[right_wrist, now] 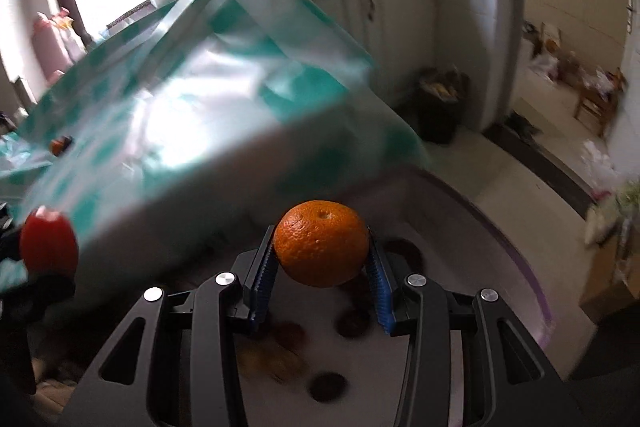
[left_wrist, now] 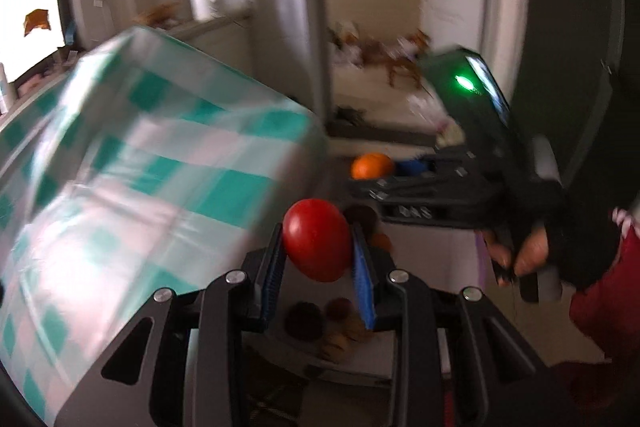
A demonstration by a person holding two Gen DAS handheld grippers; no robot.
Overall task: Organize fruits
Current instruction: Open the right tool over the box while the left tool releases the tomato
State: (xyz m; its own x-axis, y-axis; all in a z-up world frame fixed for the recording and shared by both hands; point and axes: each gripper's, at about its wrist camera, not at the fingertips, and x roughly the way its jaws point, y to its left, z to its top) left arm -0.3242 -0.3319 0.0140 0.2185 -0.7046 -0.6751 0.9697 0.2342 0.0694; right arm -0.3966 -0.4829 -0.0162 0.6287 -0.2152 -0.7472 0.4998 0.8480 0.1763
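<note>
The left tongs (left_wrist: 318, 251) sit at the lower middle of the left wrist view, closed narrowly on a red tomato (left_wrist: 316, 239), with a blue ridged pad pressing each side of it. The right tongs (right_wrist: 322, 259) hold the same spot in the right wrist view, spread a little wider and pinching an orange (right_wrist: 322, 243) between their 2 blue pads.

Each tool shows in the other's view. The tomato appears at the left edge of the right wrist view, and the orange sits right of centre in the left wrist view, clamped at the tip of the black tool. A gloved hand (left_wrist: 560, 247) grips that tool's handle at the right edge.

Below both pairs of tongs lies a pale round tray (right_wrist: 480, 223) with a purple rim, carrying several dark and brownish fruits (right_wrist: 276, 359), blurred. A surface (left_wrist: 140, 167) covered in green and white checked cloth fills the left half of both views, also blurred.
</note>
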